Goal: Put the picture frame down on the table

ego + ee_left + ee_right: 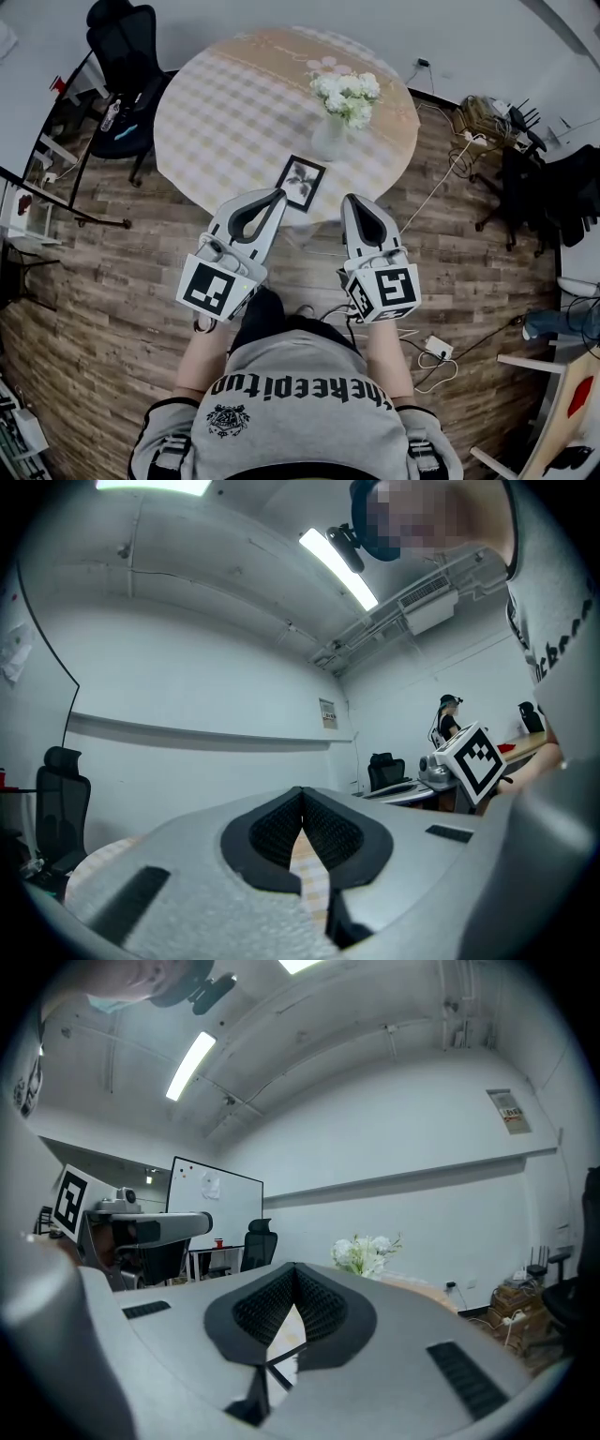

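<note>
Head view: frame [301, 182] near table [220, 117] edge

Sweatshirt print: pale letters are running across the person's grey sweatshirt [298, 387], upside down in the head view, and they seem to be spelling "thekeepituo".
Sweatshirt badge: a round dark badge [226, 420] is sitting below that line, its lettering too small to read.
Marker cubes: the left marker cube [208, 288] and the right marker cube [389, 291] are showing only black-and-white square patterns, no letters or numbers.
Wall notice: a small notice [327, 713] is hanging on the far wall, its print too small to read.
Whiteboard: a sheet [210, 1185] is hanging on the whiteboard [220, 1213], nothing legible on either.
</note>
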